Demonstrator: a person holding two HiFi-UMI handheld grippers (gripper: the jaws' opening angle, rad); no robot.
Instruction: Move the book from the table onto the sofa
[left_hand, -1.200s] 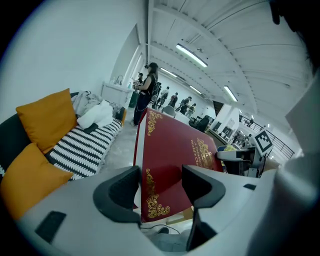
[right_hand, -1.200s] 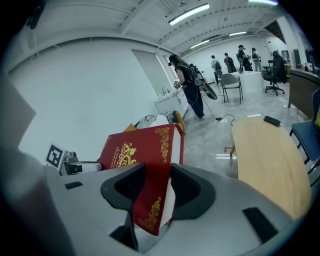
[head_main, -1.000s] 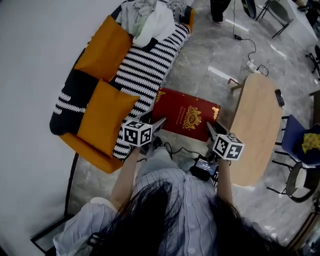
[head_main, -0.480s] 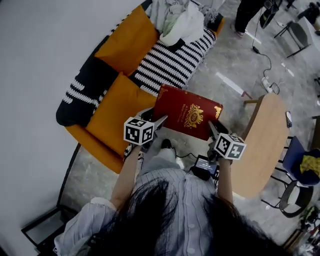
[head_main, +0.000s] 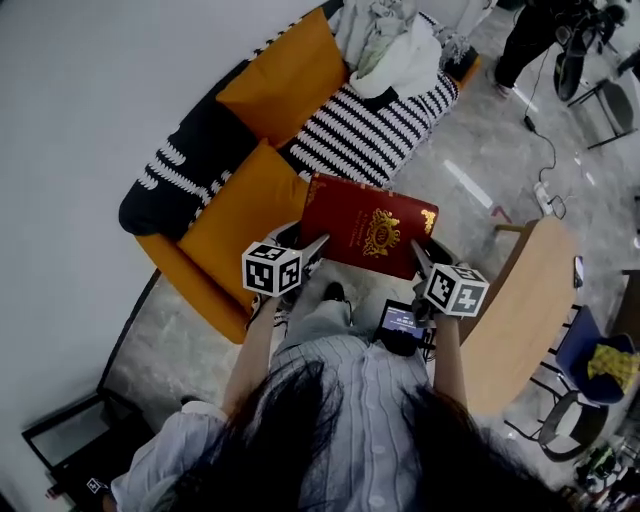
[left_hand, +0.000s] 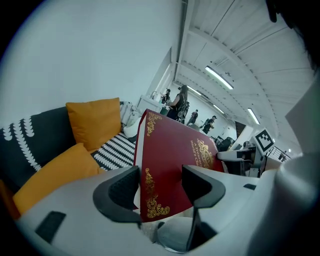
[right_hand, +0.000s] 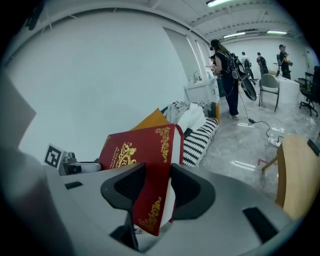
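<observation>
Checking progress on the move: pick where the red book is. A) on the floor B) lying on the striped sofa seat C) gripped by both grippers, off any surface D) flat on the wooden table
C: the left gripper and right gripper each clamp a near corner of the book, held clear of the table.
</observation>
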